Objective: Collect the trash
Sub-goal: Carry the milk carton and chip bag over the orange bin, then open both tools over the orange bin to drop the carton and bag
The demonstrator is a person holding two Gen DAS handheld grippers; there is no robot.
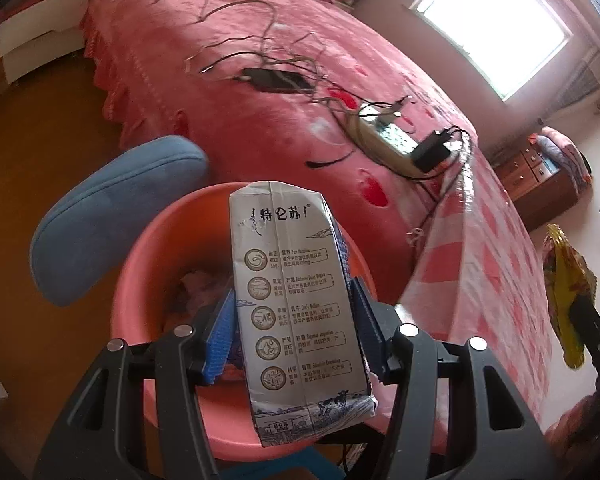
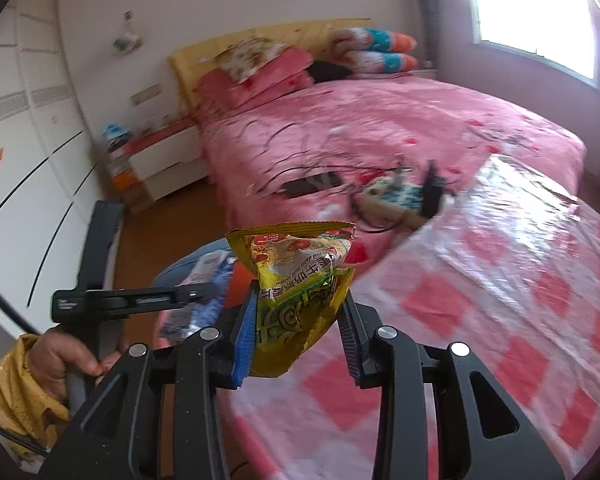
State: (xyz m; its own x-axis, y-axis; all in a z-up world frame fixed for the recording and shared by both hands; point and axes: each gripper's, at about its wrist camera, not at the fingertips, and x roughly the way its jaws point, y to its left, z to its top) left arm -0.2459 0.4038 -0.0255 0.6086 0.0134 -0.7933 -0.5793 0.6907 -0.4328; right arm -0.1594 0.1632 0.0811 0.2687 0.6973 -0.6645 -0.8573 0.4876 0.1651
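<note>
Milk carton (image 1: 300, 308): a white and grey box printed with blue script, round emblems and a cow scene at its lower end; its corners are showing dents and creases.
Carton axis: the long axis is running up the left wrist view, with the folded top pointing away from the camera and leaning slightly left.
Carton place: it is hanging above the open mouth of the pink bin (image 1: 148, 248), beside the blue cushion (image 1: 112, 220).
Left gripper (image 1: 296, 332): its blue fingers (image 1: 220, 340) are pressing on both long sides of the carton, set at a middling width.
Snack wrapper (image 2: 296, 292): a crumpled yellow bag with red and green print and a crimped seam along its top.
Wrapper axis: it is standing upright, seam uppermost.
Right gripper (image 2: 298, 332): its fingers are pinching the wrapper's lower part, set narrow.
Wrapper place: it is being held over the edge of the counter (image 2: 480, 320), which is wearing a pink checked cover, with the bed (image 2: 380, 128) behind.
</note>
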